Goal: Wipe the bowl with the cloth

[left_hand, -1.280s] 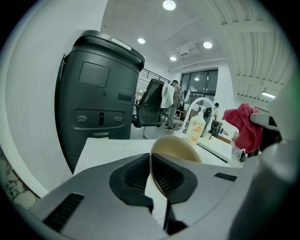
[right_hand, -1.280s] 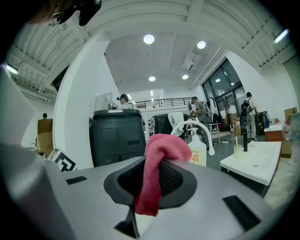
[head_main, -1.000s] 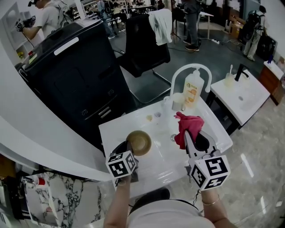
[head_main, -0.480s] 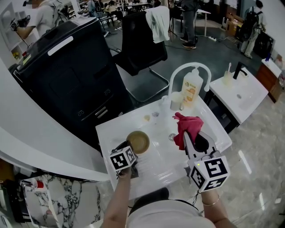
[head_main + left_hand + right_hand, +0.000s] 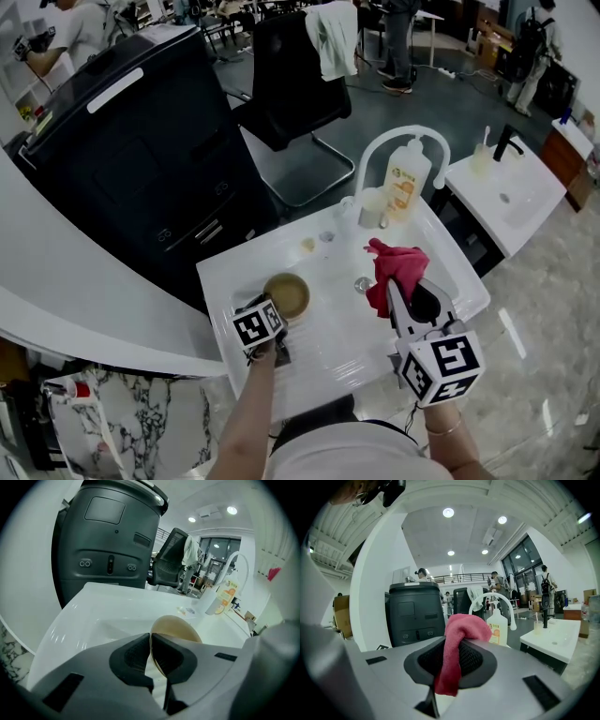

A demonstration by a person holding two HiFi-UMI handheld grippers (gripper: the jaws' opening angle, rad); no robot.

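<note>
Head view: left hand-held gripper (image 5: 273, 312) pinched the bowl (image 5: 289, 294) by its near rim; right hand-held gripper (image 5: 397, 298) clamped the cloth (image 5: 397, 264), apart from the bowl.

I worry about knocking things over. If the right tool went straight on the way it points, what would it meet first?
Probably the soap bottle under the faucet arch; the held cloth hides part of that line, so I'm unsure.

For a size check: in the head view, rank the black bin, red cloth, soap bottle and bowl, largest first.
1. black bin
2. red cloth and soap bottle, too alike to rank
3. bowl, smallest
</note>
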